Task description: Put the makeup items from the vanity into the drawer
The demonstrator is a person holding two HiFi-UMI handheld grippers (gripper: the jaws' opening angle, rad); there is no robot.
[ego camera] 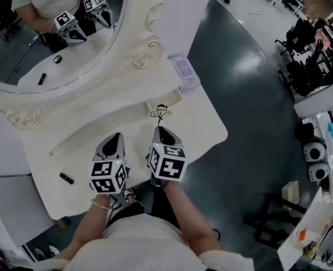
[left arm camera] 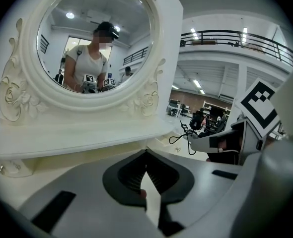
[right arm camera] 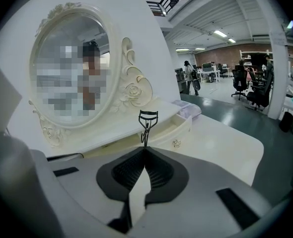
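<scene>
At a white vanity (ego camera: 203, 130) with an oval mirror (ego camera: 20, 55) in the upper left of the head view, a person holds the right gripper (ego camera: 160, 127) with its jaws pinched together on the handle end of a black eyelash curler (ego camera: 160, 113). The curler stands upright beyond the tips, its curved head uppermost, apparently so it can be carried clear of the tabletop. It sits at frame centre, just short of the small open drawer (ego camera: 175, 95) beneath the mirror shelf, the likely destination. The left gripper (ego camera: 117, 135), just beside the right at centre left, has its jaws closed with nothing between them, seemingly idle while its partner does the carrying. A small black tube (ego camera: 66, 178), probably another makeup item, lies on the tabletop at lower left, not yet put away.
</scene>
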